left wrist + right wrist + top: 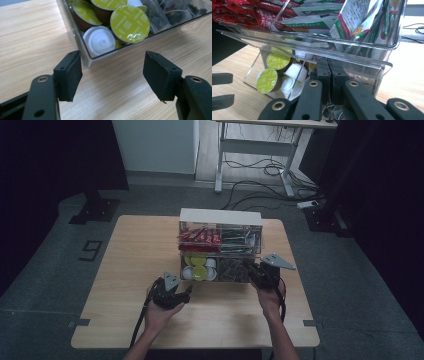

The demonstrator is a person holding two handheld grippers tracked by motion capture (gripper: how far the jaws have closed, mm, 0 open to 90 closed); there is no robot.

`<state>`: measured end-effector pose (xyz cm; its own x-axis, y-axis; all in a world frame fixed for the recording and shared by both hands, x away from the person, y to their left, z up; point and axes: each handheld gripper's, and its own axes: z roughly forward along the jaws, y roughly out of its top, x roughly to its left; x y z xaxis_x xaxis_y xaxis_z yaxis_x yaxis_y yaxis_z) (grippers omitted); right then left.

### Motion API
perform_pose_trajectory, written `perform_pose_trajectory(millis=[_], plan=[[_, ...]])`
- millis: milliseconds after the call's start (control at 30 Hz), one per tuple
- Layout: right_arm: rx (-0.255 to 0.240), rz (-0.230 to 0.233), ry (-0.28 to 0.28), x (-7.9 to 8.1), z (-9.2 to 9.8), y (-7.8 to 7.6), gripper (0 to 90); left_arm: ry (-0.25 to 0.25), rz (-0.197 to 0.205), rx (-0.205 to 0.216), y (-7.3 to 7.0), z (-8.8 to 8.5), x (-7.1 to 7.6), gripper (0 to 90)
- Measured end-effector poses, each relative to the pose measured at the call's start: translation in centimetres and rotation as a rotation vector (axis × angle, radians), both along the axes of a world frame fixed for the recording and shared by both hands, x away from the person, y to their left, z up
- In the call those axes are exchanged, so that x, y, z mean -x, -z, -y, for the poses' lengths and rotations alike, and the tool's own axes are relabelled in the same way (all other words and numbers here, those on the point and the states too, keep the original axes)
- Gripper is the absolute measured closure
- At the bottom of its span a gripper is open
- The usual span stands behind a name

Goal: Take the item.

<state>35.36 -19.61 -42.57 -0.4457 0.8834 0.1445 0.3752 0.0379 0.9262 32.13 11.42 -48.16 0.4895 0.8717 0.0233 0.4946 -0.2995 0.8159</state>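
Looking down from the high view, a clear acrylic organizer [220,247] stands at the far middle of the wooden table [140,265]. Its upper tier holds red sachets [199,238] on the left and green-printed packets [240,240] on the right. Its lower tier holds coffee capsules [199,268] in the left compartment and tea bags [234,270] in the right compartment. The left hand-held gripper [188,292] hovers over the table just in front of the capsule compartment, apart from it. The right hand-held gripper [254,270] reaches into the front of the tea-bag compartment, at the organizer's right end.

In the left gripper view, the left hand-held gripper [112,72] has its jaws spread wide with only bare table between the pads. The organizer's front corner [86,60] lies just beyond the left pad. Yellow-green foil-lidded capsules [130,23] and one white-topped capsule [100,43] lie inside the tray.

In the right gripper view, the right hand-held gripper [329,75] has its jaws pressed together under the organizer's upper tier [337,42]. The jaws sit inside the lower right compartment; whether anything is pinched between them cannot be told. The capsules [274,72] show to the left behind a clear divider. The other gripper's two jaws show at the left edge.
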Motion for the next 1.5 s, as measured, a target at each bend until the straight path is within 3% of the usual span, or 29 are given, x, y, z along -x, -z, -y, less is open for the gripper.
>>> perform_pose_trajectory(millis=[300,700,1500], plan=[[0.007,-0.001,-0.002,0.0,-0.1,0.0,86.5,0.002,-0.007,0.018,-0.4,0.9,-0.8,32.0],[0.002,0.001,0.000,0.0,-0.2,0.1,86.5,-0.014,0.016,-0.003,-0.9,1.4,-1.6,32.2],[0.003,0.001,-0.002,0.0,-0.3,0.1,86.3,-0.012,0.029,-0.002,-0.5,3.6,-3.4,32.1]])
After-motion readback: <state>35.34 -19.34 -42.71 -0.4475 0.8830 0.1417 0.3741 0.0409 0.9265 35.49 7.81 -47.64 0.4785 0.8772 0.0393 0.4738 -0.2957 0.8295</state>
